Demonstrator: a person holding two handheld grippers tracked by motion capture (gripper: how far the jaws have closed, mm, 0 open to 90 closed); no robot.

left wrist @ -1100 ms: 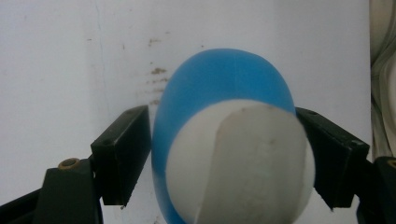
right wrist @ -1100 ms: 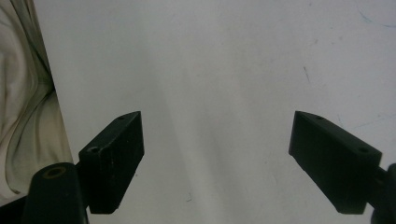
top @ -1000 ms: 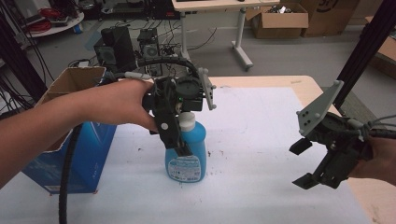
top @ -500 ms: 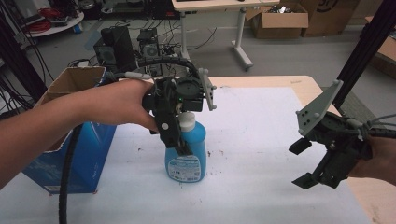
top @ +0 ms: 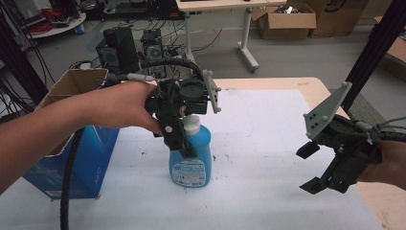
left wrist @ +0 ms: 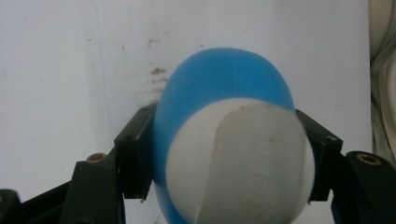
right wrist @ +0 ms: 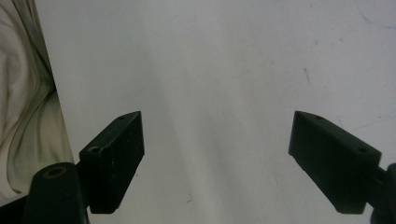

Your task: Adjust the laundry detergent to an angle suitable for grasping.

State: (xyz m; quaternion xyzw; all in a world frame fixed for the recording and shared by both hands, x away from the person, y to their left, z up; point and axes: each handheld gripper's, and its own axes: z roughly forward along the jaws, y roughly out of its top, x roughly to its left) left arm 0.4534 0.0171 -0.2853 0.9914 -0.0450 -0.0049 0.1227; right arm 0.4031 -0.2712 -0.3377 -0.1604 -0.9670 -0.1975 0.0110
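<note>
While the left gripper [top: 184,143] comes down from above at centre frame in the high view, its jaws have just been closing and now pinch the blue bottle [top: 190,158] by the shoulders, one pad on each side below the white cap [left wrist: 238,163]; the bottle stands upright on the white table cover [top: 268,143], just right of the blue cardboard box [top: 81,158] at lower left; over at the right edge the right gripper [top: 318,165] hangs above the cover with jaws spread wide and nothing between them, well apart from the bottle; now the risk, as I read it: the pads sit on a rounded, slick-looking plastic shoulder, so on a lift the bottle could slide down out of the grip or swing and tip, and a squeeze on soft walls might make it bulge or pop free; a knock against the box beside it is also possible; as for writing, the bottle carries a pale label [top: 189,171] low on its front, but the print is too small to read, and the box shows no legible lettering
</note>
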